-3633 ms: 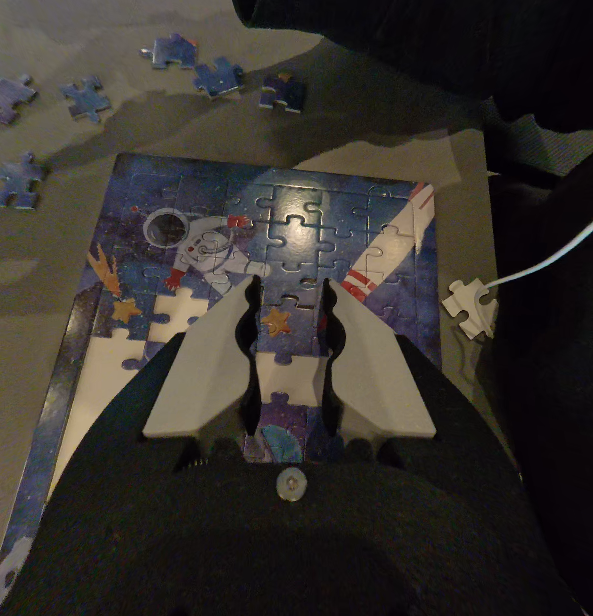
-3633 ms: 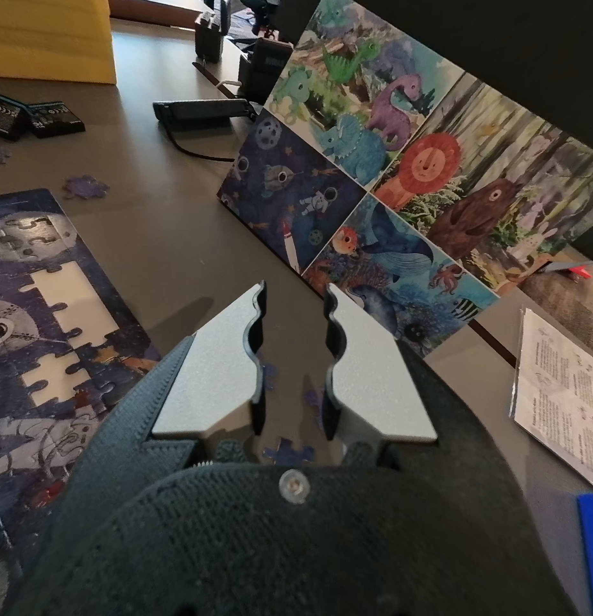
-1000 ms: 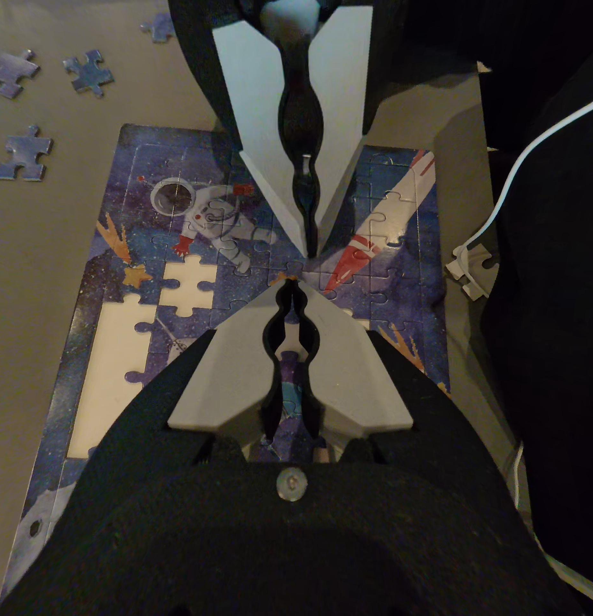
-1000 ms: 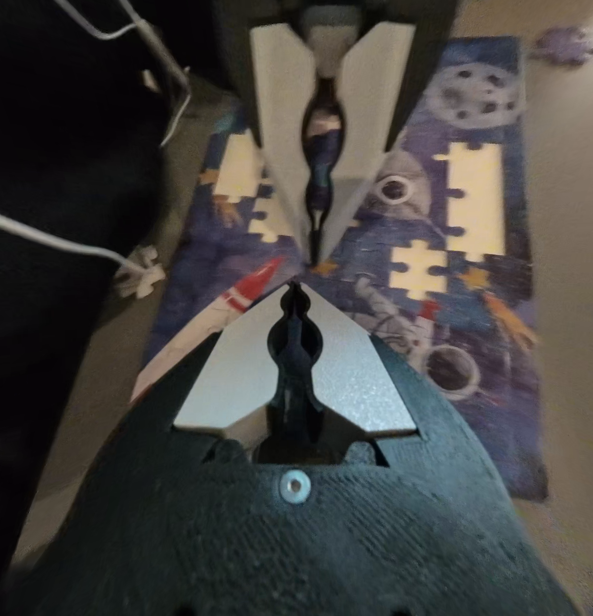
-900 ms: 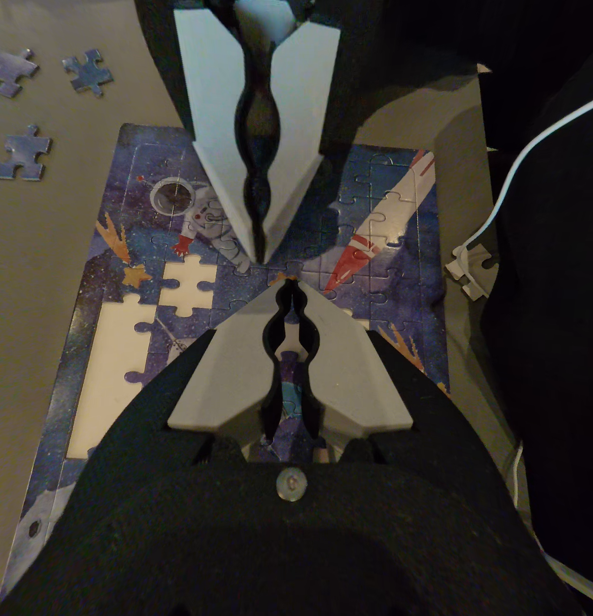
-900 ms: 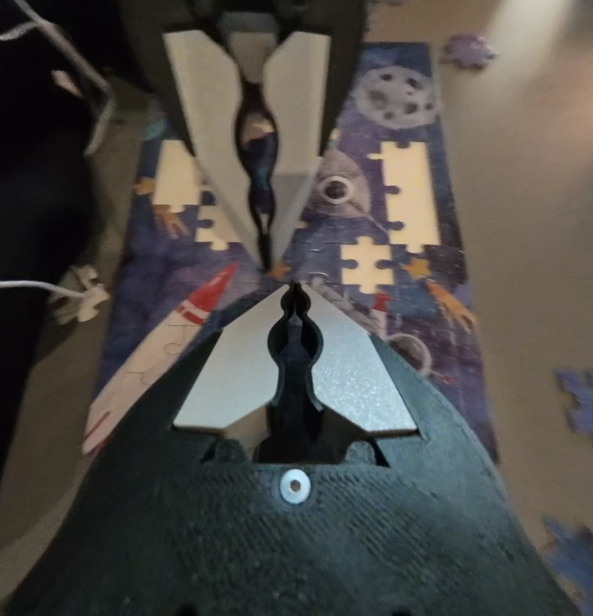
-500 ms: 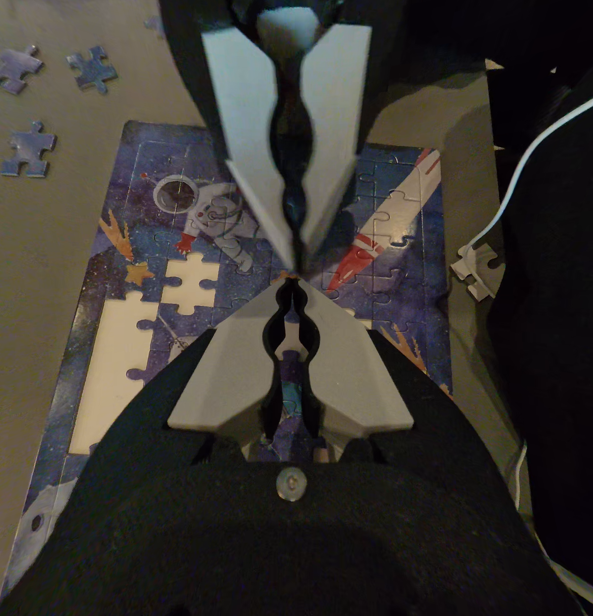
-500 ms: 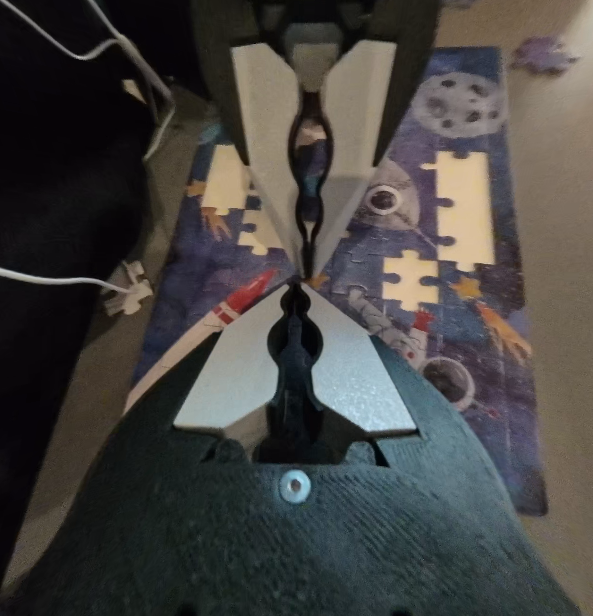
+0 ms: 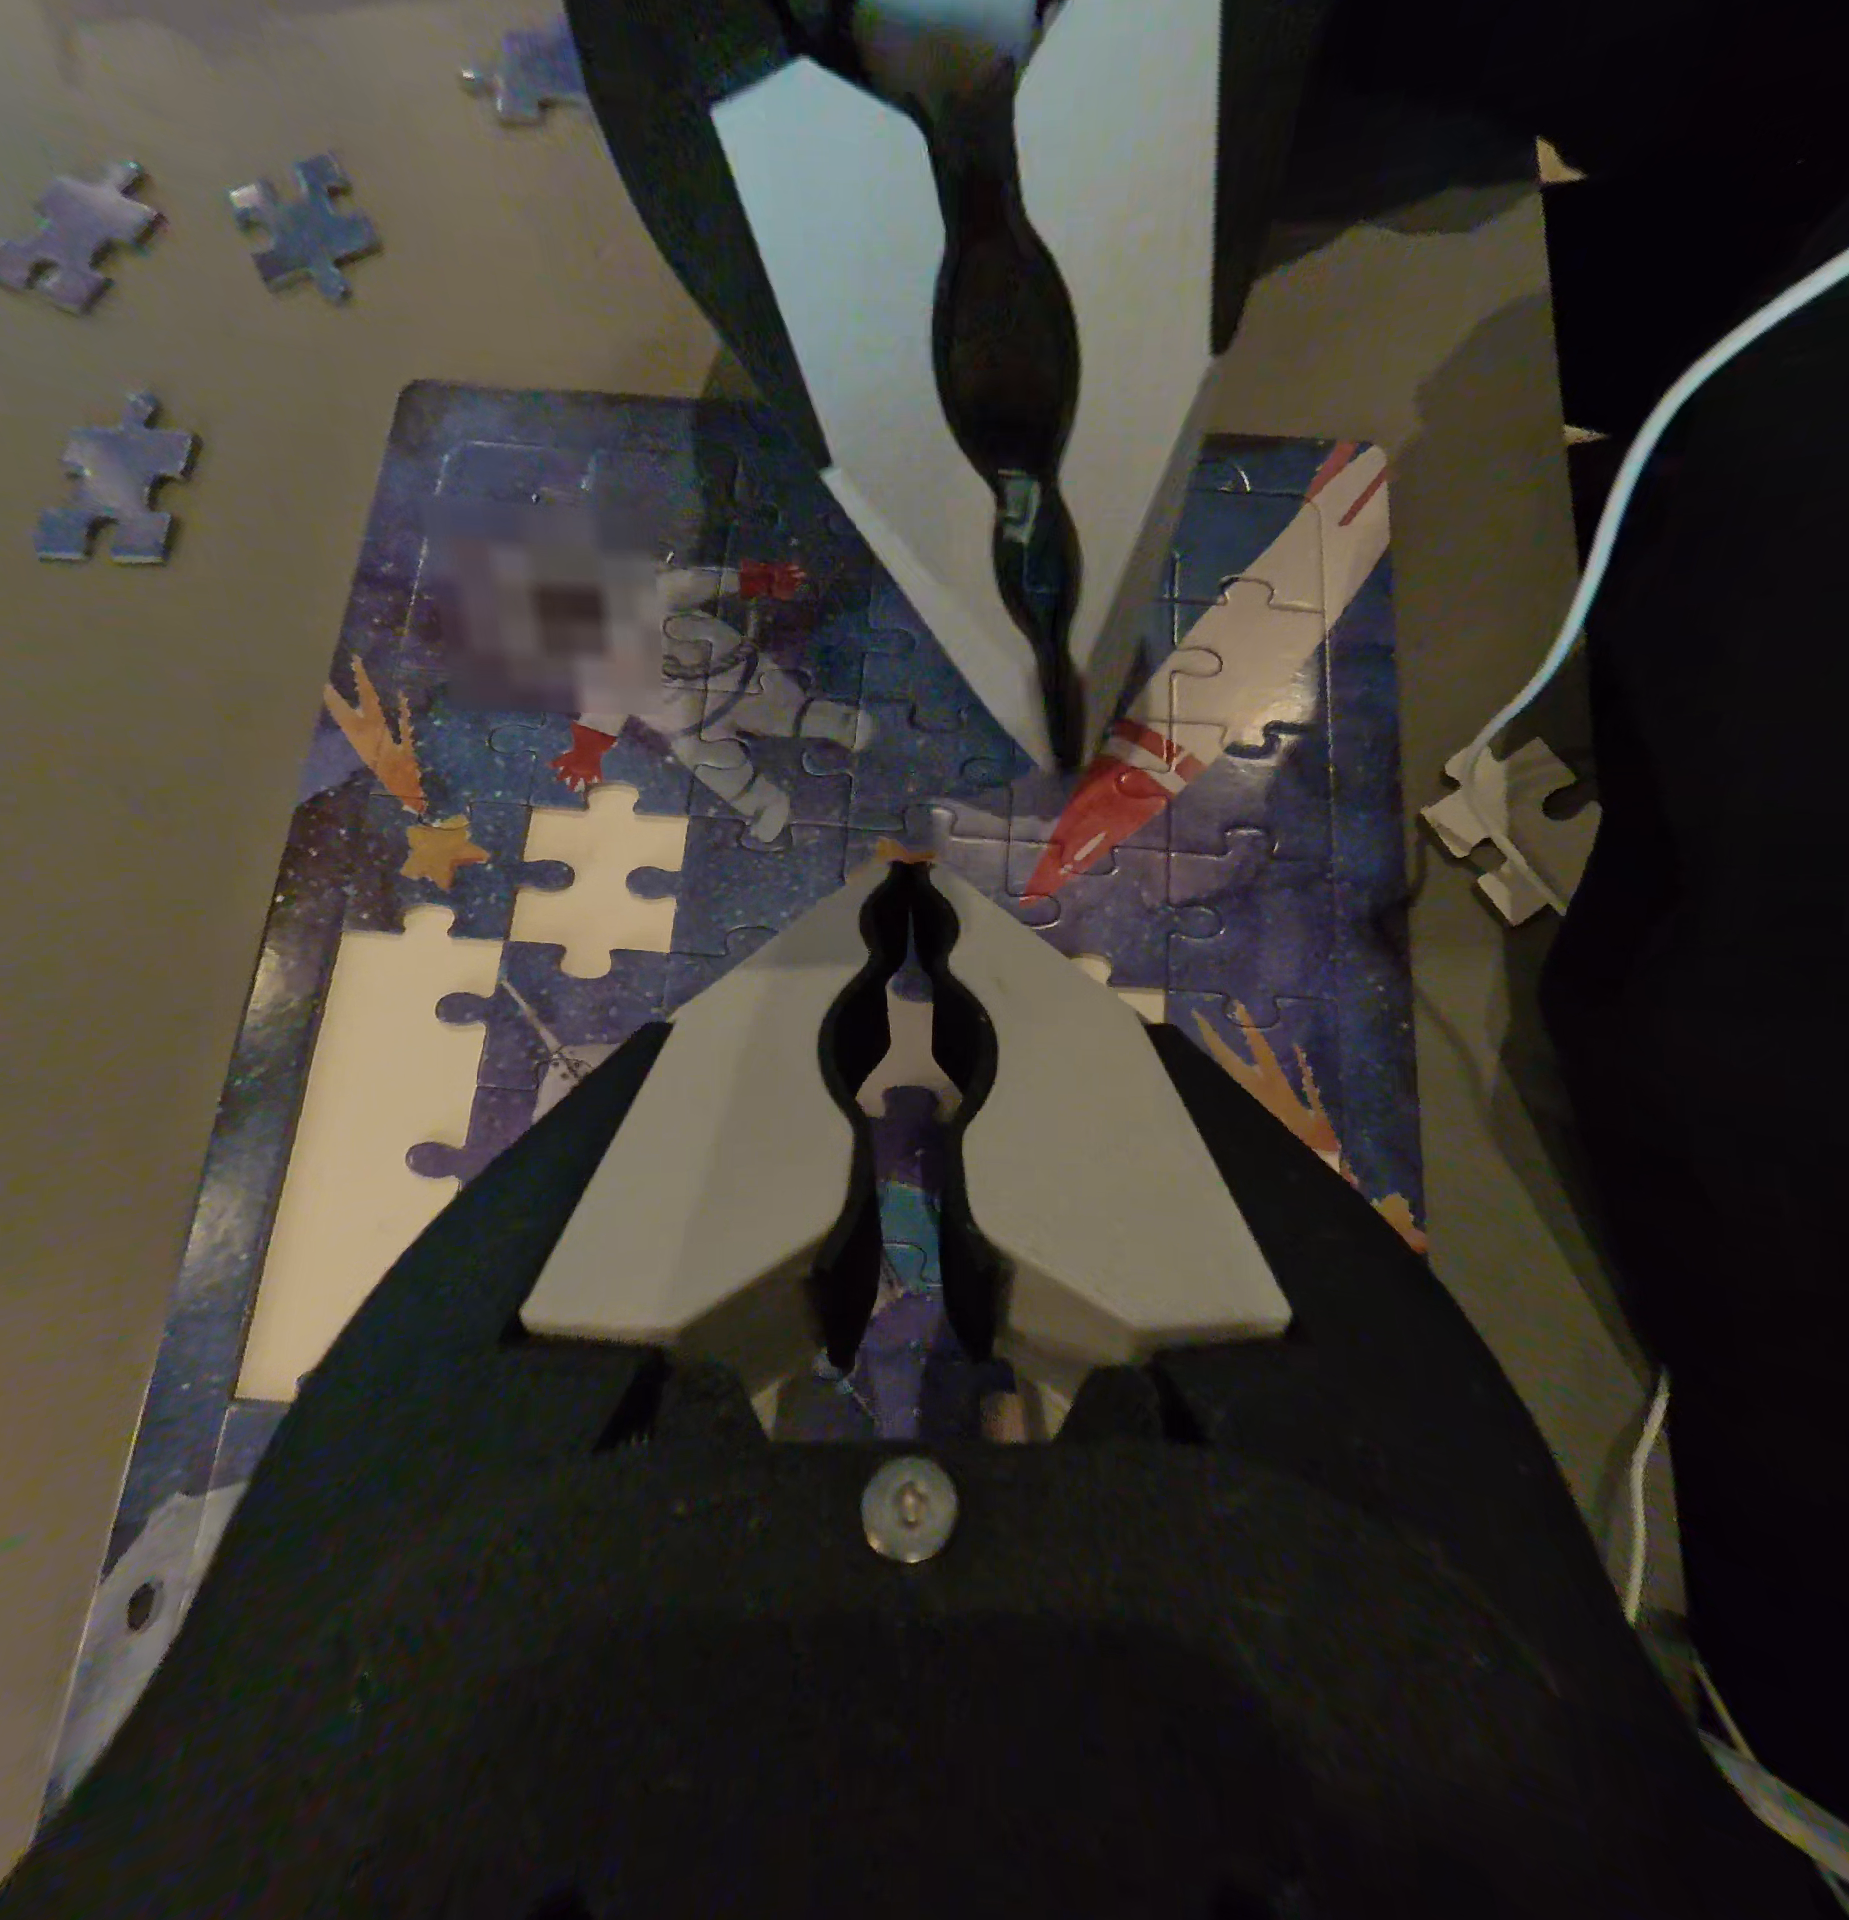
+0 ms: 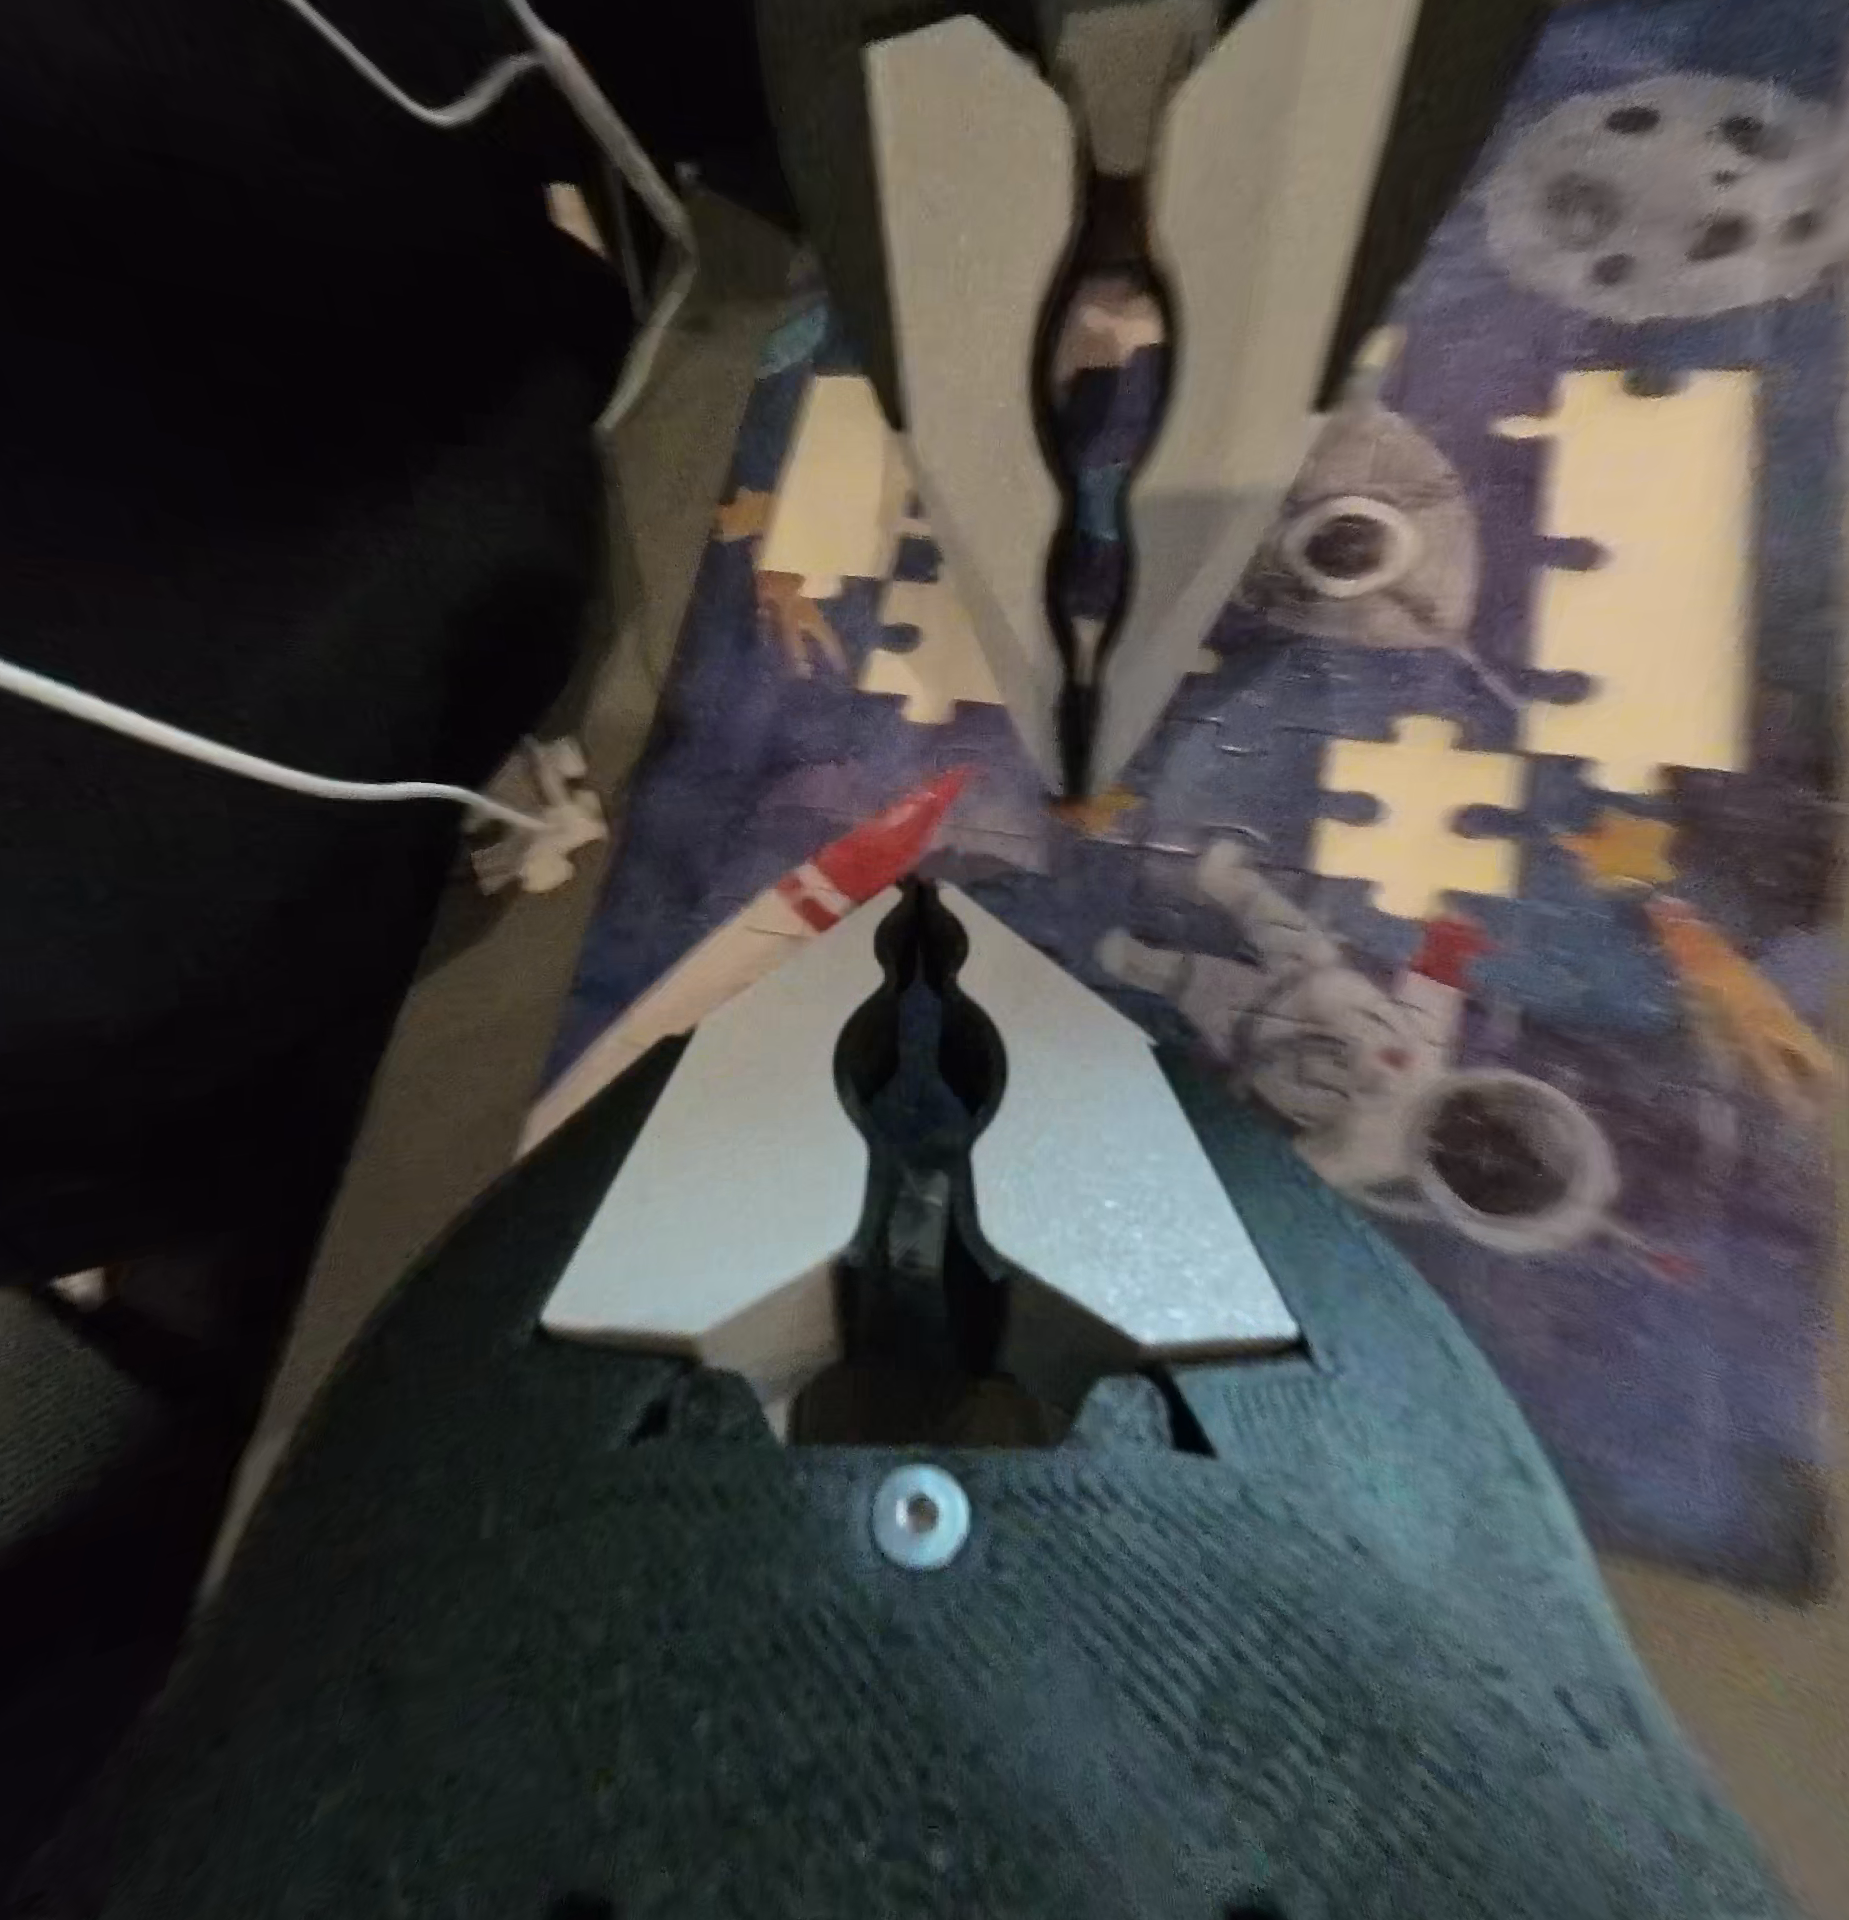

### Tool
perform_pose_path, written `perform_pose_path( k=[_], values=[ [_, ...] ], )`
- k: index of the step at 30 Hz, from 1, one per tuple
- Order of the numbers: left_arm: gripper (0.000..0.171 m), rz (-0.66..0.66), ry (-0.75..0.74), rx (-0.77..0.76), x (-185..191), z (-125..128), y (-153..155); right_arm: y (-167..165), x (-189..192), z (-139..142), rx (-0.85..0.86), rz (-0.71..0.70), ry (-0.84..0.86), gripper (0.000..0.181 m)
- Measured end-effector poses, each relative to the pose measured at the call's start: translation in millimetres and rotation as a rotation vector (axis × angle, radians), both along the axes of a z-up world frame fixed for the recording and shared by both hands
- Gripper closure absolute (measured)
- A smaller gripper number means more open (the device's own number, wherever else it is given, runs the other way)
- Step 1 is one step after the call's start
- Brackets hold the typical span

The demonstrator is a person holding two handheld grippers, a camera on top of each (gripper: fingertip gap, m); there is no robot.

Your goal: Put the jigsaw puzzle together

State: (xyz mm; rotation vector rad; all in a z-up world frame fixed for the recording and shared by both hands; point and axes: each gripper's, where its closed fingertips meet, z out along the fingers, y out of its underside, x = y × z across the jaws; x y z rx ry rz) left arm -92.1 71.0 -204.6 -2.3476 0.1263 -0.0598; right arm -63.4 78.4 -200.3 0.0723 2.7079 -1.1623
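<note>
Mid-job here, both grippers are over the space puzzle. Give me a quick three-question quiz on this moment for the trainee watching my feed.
1. True or false: both the left gripper and the right gripper have their fingers closed together.
2. The right gripper's tips point at which part of the jigsaw puzzle? A) the red rocket nose B) the cratered moon C) the orange comet
3. How many loose pieces lie on the table beyond the puzzle's far left corner in the left wrist view?

Key: 1 true; 2 A; 3 four.
</note>
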Motion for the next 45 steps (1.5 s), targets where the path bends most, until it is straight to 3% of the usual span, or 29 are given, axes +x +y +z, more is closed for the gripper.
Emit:
perform_pose_path(
  k=[3, 7, 10, 13, 16, 17, 20, 21, 23, 24, 26, 29, 31, 35, 37, 40, 43, 45],
  values=[
    [0.171, 0.002, -0.011, -0.001, 0.0, 0.0, -0.7, 20.0, -53.3, -0.5, 0.072, -0.209, 0.279, 0.181],
    [0.171, 0.004, -0.015, -0.001, -0.2, 0.1, -0.8, 9.2, -9.6, -0.6, 0.02, -0.023, 0.073, 0.181],
    [0.171, 0.004, -0.013, -0.001, -0.3, 0.1, -0.8, 15.2, -45.1, -0.6, 0.066, -0.151, 0.314, 0.181],
    [0.171, 0.004, -0.021, -0.002, -0.1, 0.0, -0.8, 6.7, -11.7, -0.9, 0.024, -0.027, 0.119, 0.181],
    [0.171, 0.004, -0.032, -0.002, -0.1, 0.0, -0.7, 19.9, -54.0, -0.7, 0.082, -0.195, 0.342, 0.181],
    [0.171, 0.004, -0.031, -0.002, 0.0, 0.0, -0.7, 22.2, -53.6, -0.6, 0.078, -0.193, 0.338, 0.181],
    [0.171, 0.005, -0.013, 0.003, -0.6, 0.5, -0.2, 7.6, -11.9, -0.9, 0.008, -0.031, 0.086, 0.181],
    [0.171, 0.033, 0.028, 0.017, -5.7, 2.4, 0.5, 8.8, -26.0, -1.2, 0.027, -0.083, 0.159, 0.181],
    [0.171, 0.133, 0.139, 0.065, -24.7, 16.3, -0.2, 40.5, -87.1, 8.5, 0.128, -0.323, 0.505, 0.181],
    [0.171, 0.179, 0.177, 0.112, -33.4, 28.2, -1.9, 53.9, -101.5, 22.0, 0.101, -0.395, 0.585, 0.181],
    [0.171, 0.259, 0.205, 0.21, -50.6, 50.9, -10.2, 63.5, -107.4, 56.0, -0.091, -0.482, 0.533, 0.181],
    [0.171, 0.301, 0.162, 0.261, -66.8, 67.4, -26.4, 55.0, -82.8, 88.2, -0.362, -0.375, 0.37, 0.181],
    [0.171, 0.294, 0.175, 0.266, -73.2, 69.5, -33.6, 47.1, -71.0, 74.6, -0.347, -0.286, 0.323, 0.181],
    [0.171, 0.322, 0.186, 0.26, -87.4, 59.8, -42.6, 44.3, -70.2, 17.1, -0.132, -0.239, 0.225, 0.181],
    [0.171, 0.332, 0.137, 0.293, -86.2, 65.0, -43.4, 36.8, -67.8, 20.2, -0.16, -0.227, 0.222, 0.181],
    [0.171, 0.362, 0.15, 0.402, -83.8, 93.0, -47.4, 22.6, -60.3, 34.2, -0.233, -0.211, 0.236, 0.181],
    [0.171, 0.404, 0.23, 0.396, -90.7, 97.1, -57.1, 20.8, -60.9, 2.1, -0.035, -0.224, 0.253, 0.181],
    [0.171, 0.444, 0.24, 0.378, -95.9, 93.2, -62.7, 23.5, -65.2, 8.7, -0.035, -0.284, 0.217, 0.181]
  ],
)
